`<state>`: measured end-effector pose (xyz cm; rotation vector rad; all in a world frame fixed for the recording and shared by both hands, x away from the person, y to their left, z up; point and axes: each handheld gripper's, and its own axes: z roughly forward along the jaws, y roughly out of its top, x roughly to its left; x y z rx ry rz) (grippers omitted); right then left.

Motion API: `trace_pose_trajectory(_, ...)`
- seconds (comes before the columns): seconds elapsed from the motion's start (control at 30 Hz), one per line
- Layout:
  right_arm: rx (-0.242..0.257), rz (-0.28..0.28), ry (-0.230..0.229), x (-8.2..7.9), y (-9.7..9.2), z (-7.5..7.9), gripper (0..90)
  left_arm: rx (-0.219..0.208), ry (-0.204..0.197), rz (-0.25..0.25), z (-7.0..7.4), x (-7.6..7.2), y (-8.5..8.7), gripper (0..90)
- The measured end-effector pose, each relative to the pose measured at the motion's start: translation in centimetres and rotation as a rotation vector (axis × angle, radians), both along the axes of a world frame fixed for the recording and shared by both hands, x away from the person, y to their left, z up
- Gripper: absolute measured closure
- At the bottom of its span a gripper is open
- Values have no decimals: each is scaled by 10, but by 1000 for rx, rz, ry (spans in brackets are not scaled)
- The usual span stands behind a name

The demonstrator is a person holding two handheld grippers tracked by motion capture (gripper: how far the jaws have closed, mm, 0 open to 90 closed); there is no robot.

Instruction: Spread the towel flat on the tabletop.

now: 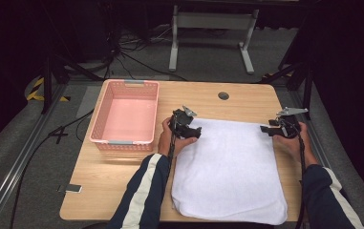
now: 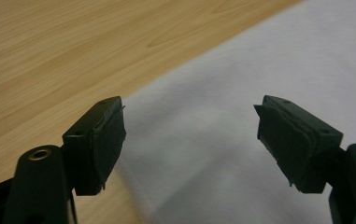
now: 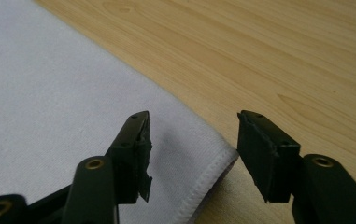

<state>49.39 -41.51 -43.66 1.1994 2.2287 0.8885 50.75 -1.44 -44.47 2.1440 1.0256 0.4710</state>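
A white towel lies spread flat on the wooden table. My left gripper hovers at the towel's far left corner with its jaws wide apart. In the left gripper view, the towel runs under the left gripper, and nothing is between the pads. My right gripper is at the far right corner, also open. In the right gripper view, the stitched corner of the towel lies below the gap of the right gripper, untouched by the pads.
A pink plastic basket stands empty on the table's far left, close to my left hand. A round cable hole sits near the far edge. A small flat device lies at the front left corner. Bare wood borders the towel.
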Motion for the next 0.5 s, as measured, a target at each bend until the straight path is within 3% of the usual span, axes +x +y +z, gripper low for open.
trace_pose_trajectory(0.17,2,-14,28,4,-2,-7,395,31,47,47,-17,18,2,231)
trace_pose_trajectory(0.23,-19,-31,41,6,-3,-12,356,-10,59,58,-21,21,4,202)
trace_pose_trajectory(0.33,6,-45,50,8,-5,-14,325,-54,70,51,-24,26,9,197)
trace_pose_trajectory(0.5,27,-66,65,15,-7,-17,226,-46,71,39,-23,29,11,225)
